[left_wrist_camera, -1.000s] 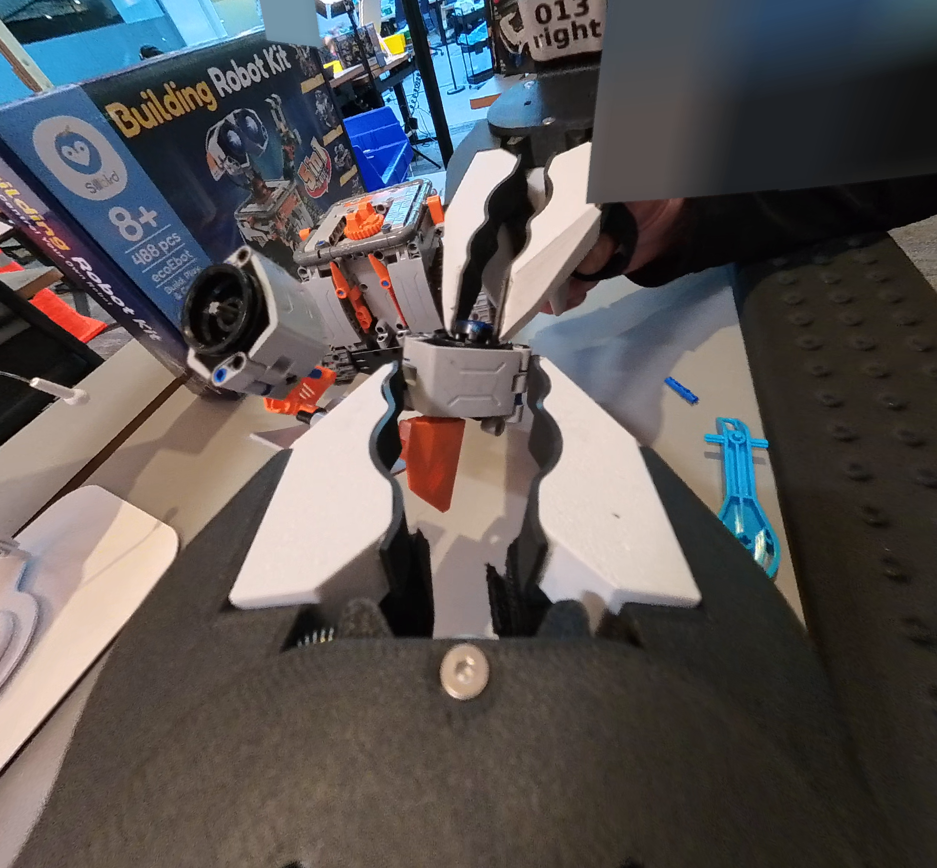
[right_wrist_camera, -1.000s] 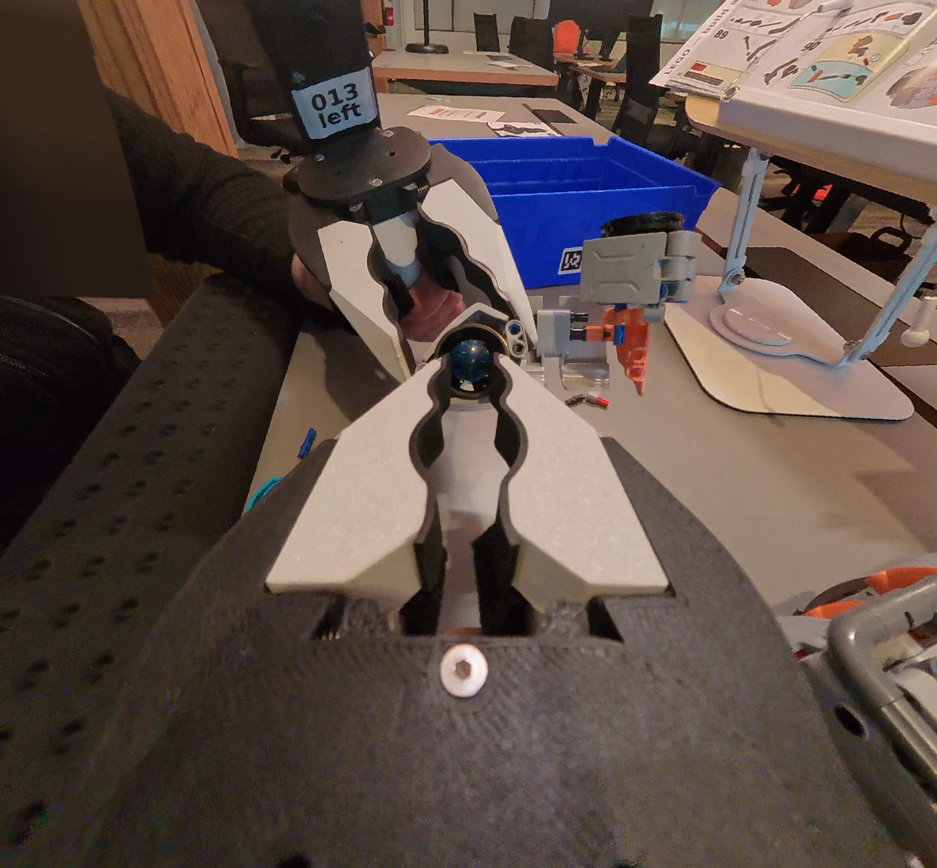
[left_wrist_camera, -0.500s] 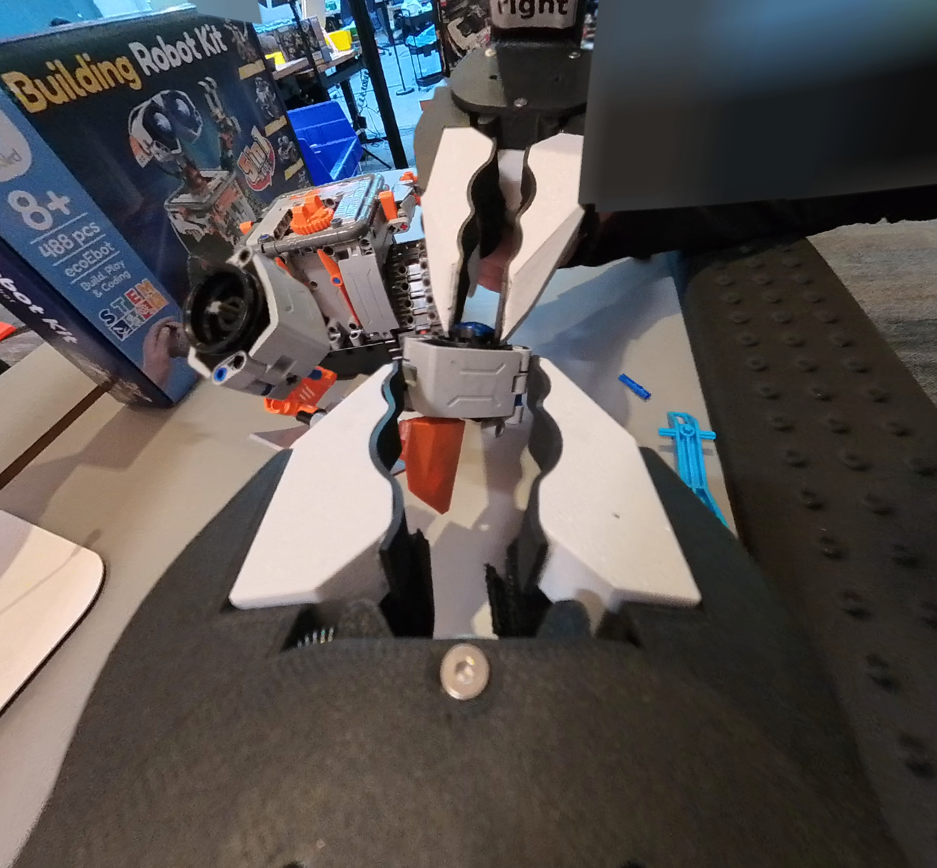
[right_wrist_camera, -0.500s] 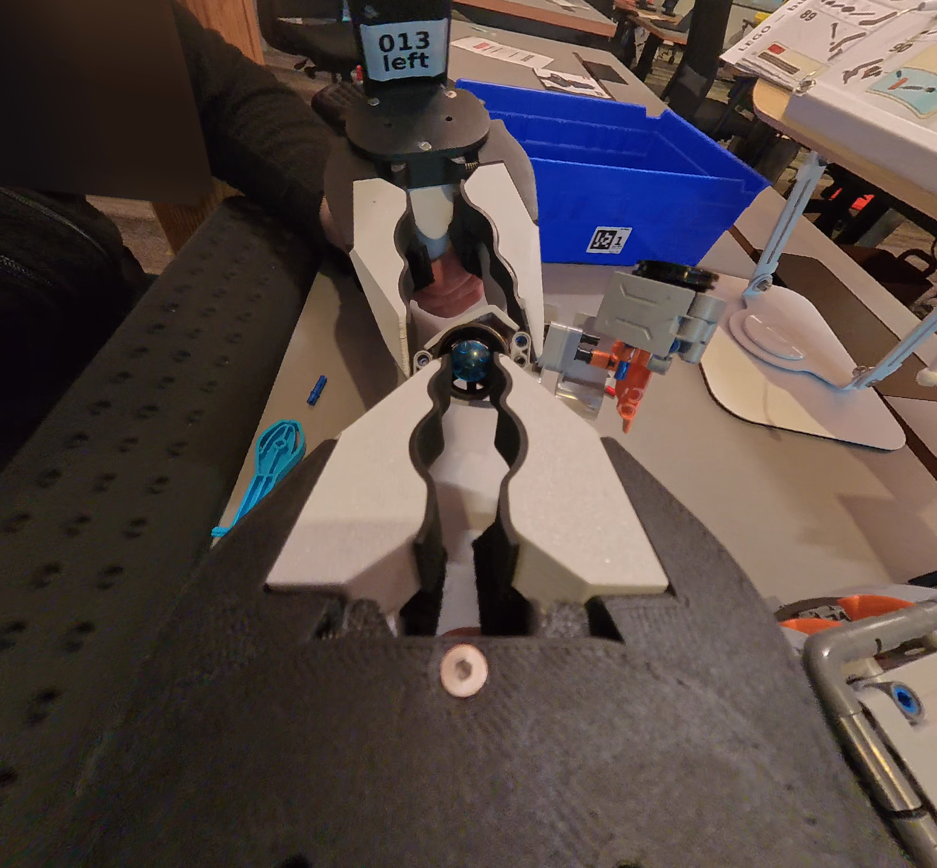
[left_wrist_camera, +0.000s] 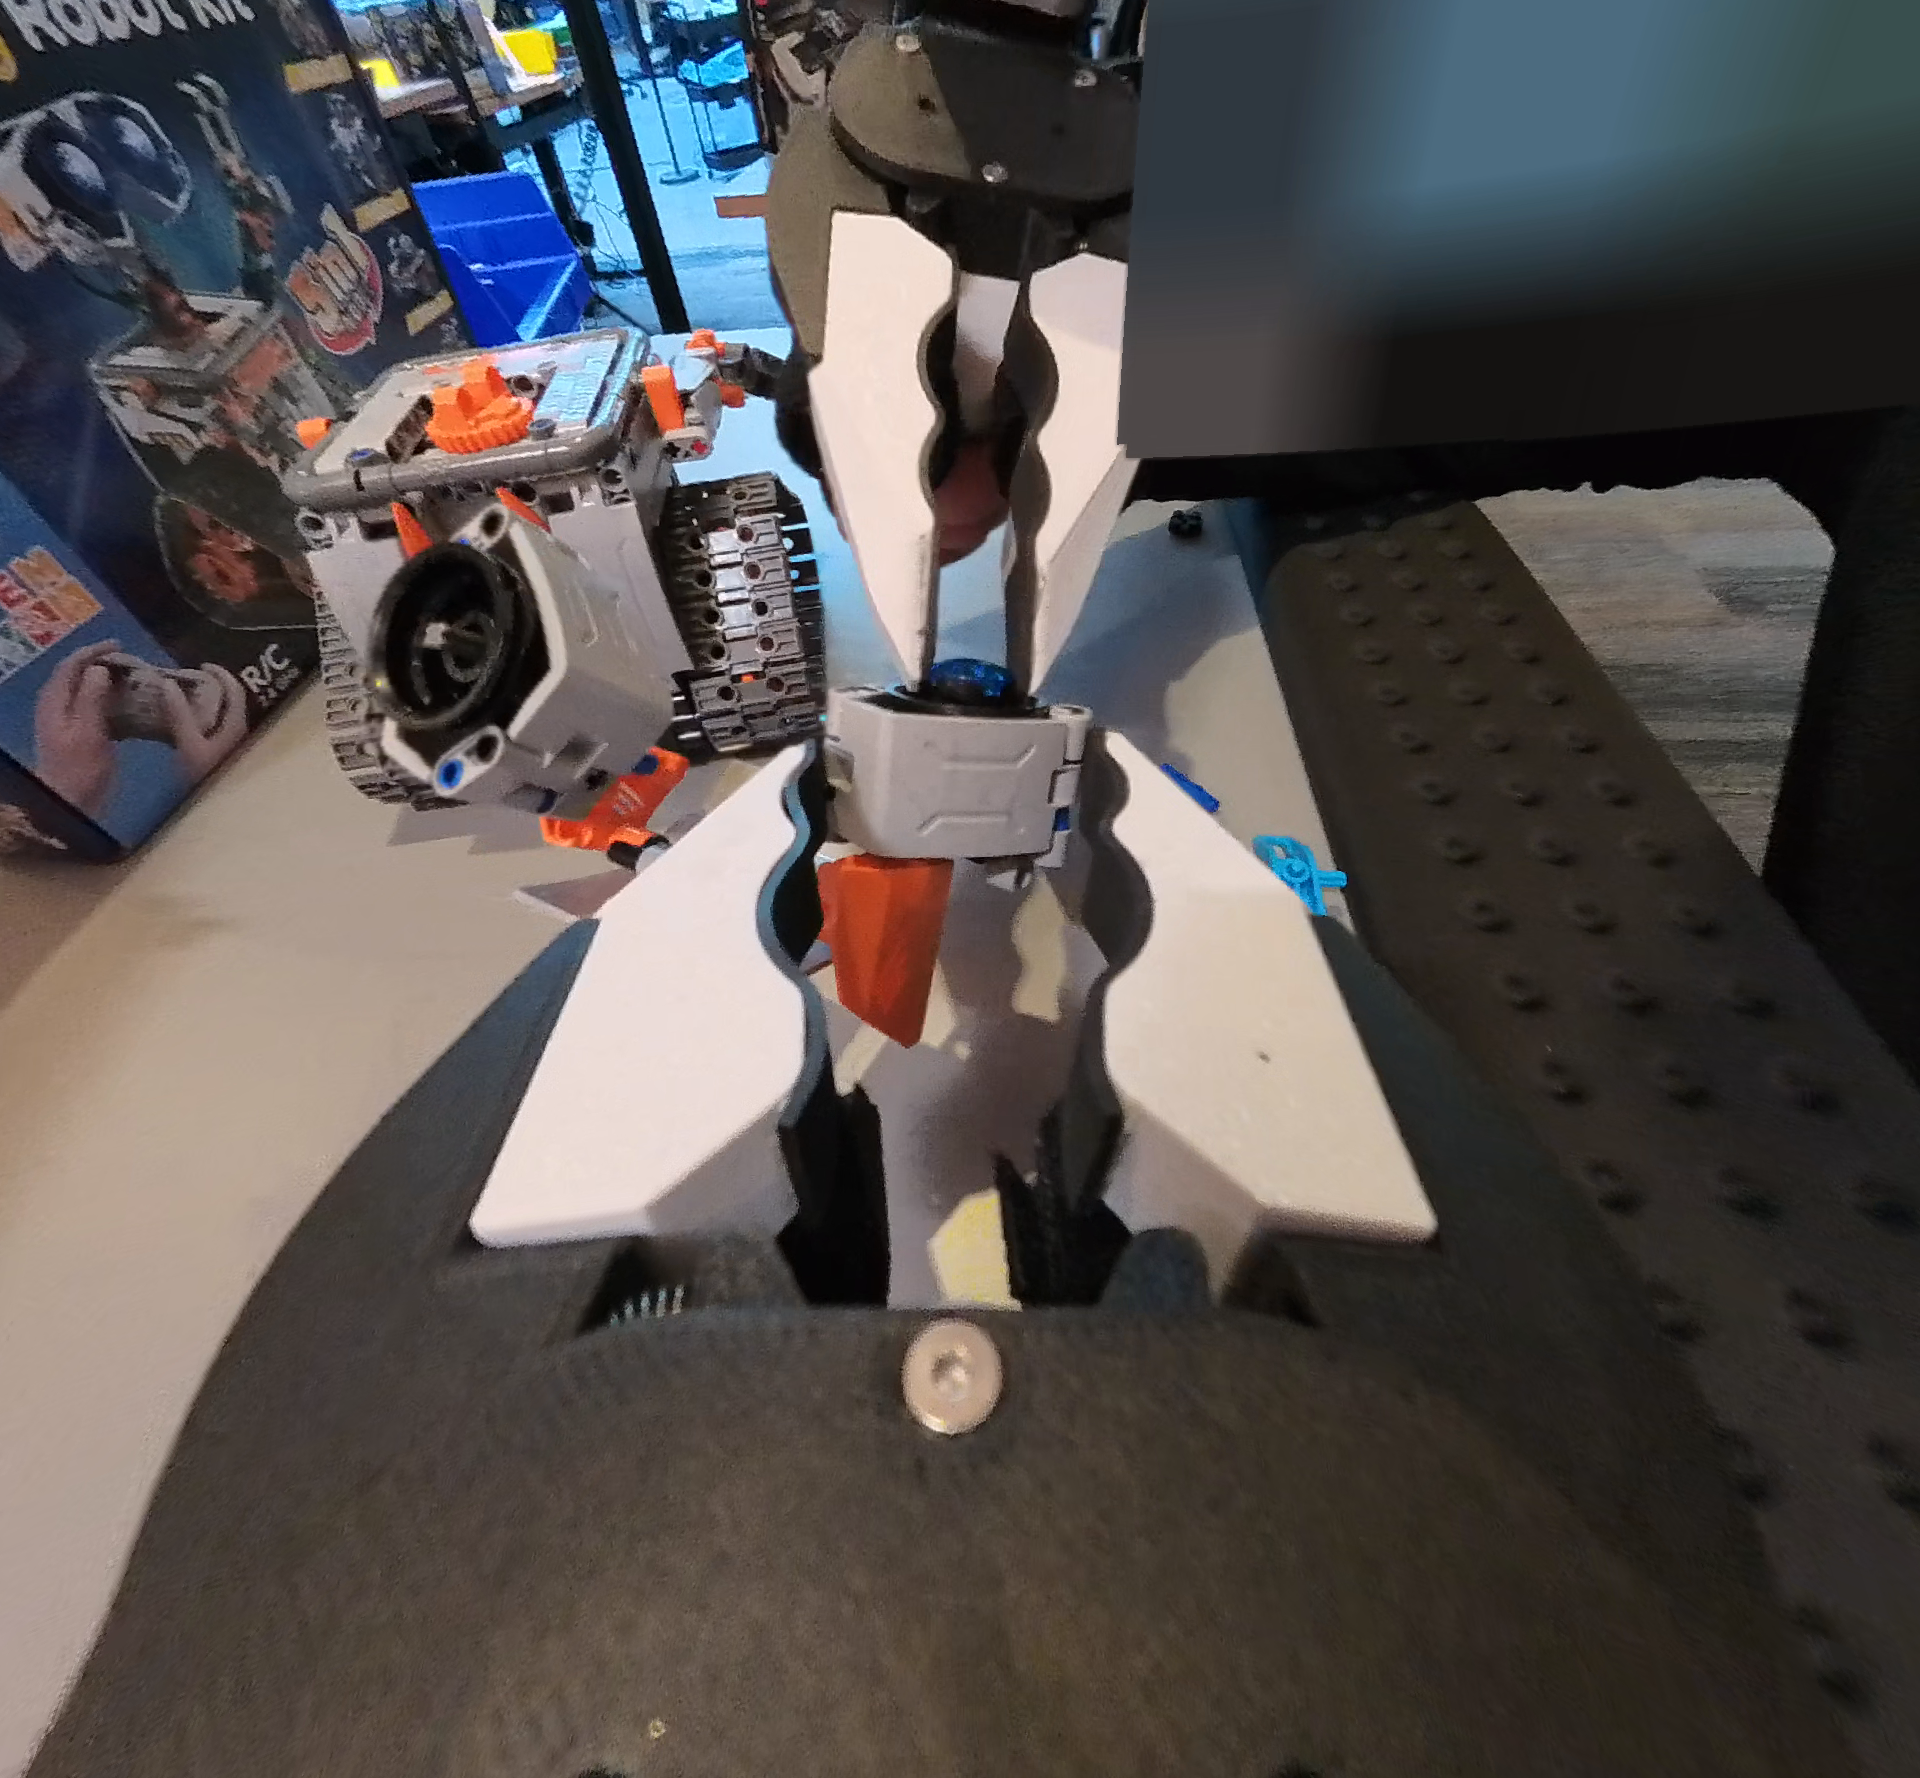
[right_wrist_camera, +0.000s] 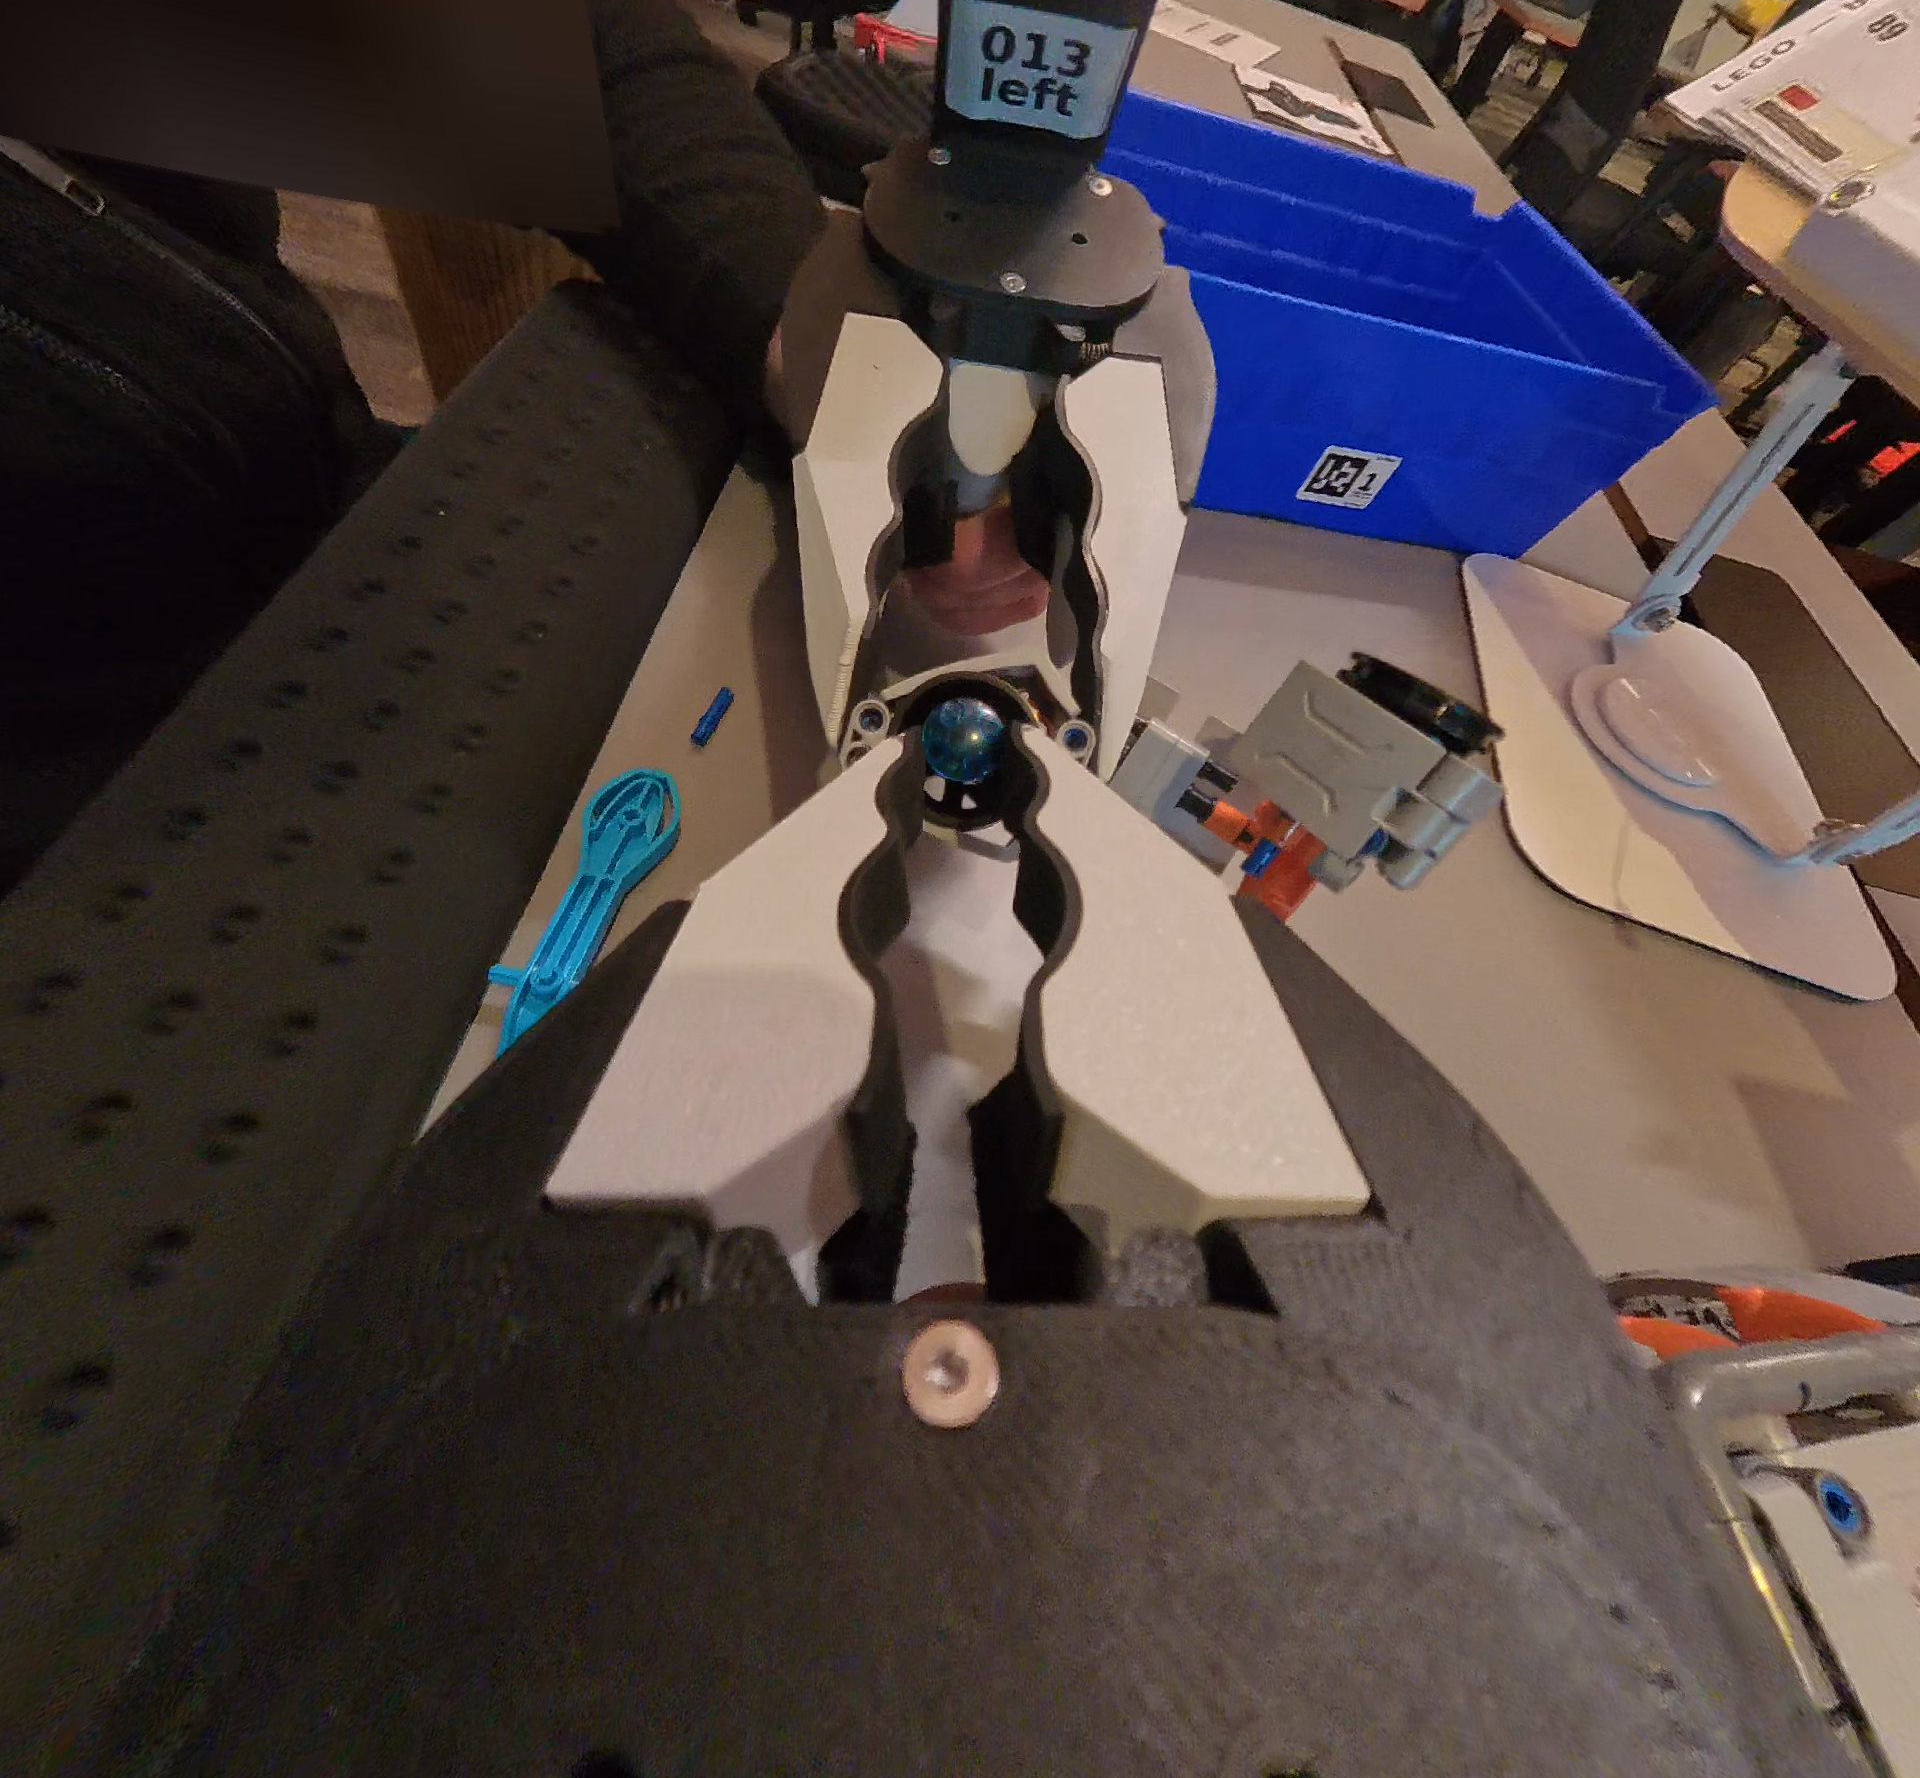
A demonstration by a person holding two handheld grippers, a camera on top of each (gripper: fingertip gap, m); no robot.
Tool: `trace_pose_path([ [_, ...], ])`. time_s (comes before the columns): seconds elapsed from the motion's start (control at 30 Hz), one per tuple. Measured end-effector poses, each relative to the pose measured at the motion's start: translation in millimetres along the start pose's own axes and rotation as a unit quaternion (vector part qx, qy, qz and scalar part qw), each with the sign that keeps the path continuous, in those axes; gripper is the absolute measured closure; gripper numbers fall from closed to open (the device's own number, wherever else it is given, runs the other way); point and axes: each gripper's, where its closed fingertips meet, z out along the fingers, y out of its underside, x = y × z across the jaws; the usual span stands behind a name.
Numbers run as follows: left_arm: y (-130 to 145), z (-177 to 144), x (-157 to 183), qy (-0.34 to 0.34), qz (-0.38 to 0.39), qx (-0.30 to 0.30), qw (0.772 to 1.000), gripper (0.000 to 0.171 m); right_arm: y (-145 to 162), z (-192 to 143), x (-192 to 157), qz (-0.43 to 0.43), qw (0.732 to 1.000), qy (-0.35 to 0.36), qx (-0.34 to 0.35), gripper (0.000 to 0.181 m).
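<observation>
My left gripper (left_wrist_camera: 956,778) is shut on a grey brick-built eye housing (left_wrist_camera: 951,793) with an orange piece (left_wrist_camera: 883,949) hanging under it. A second grey eye housing (left_wrist_camera: 488,679) with a black lens ring joins it on the left. My right gripper (right_wrist_camera: 961,754) is shut on a small translucent blue dome (right_wrist_camera: 961,739) and holds it at the black ring in the top of the held housing. In the left wrist view the right gripper (left_wrist_camera: 971,679) comes straight down from above. In the right wrist view the left gripper (right_wrist_camera: 971,689) points toward me.
A tracked grey and orange brick robot body (left_wrist_camera: 540,481) stands behind, before a printed kit box (left_wrist_camera: 156,274). On the table lie a turquoise brick tool (right_wrist_camera: 592,907) and a small blue pin (right_wrist_camera: 712,715). A blue bin (right_wrist_camera: 1403,346) and a white stand base (right_wrist_camera: 1683,772) are at the right. My left and right fingertips are right by each other.
Both grippers have kept their grips and swung round together, so the right gripper now points straight down at the held housing. The kit box has slid left in the left wrist view.
</observation>
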Motion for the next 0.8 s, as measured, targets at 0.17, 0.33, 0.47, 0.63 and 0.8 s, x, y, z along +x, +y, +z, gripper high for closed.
trace_pose_path([
  [0.17,5.3,2.8,2.4,0.011,-0.005,-0.008,1.0,0.126,6.5,0.6,-3.0,0.001,1.0,-0.012,-0.011,0.169],
  [0.33,10.0,3.2,0.0,0.017,-0.022,-0.009,1.0,0.126,11.3,2.8,-0.8,0.017,1.0,-0.013,-0.003,0.169],
  [0.47,9.0,1.9,2.6,0.043,-0.045,0.0,0.998,0.126,8.5,3.1,-2.5,0.022,0.999,-0.022,0.011,0.169],
  [0.63,-2.1,-1.6,10.5,0.092,-0.08,0.031,0.992,0.125,-5.1,-1.1,-6.7,0.058,0.995,-0.054,0.064,0.169],
  [0.8,-6.5,-4.0,8.9,0.097,-0.091,0.04,0.99,0.125,-9.8,-2.4,-3.6,0.104,0.988,-0.066,0.092,0.168],
])
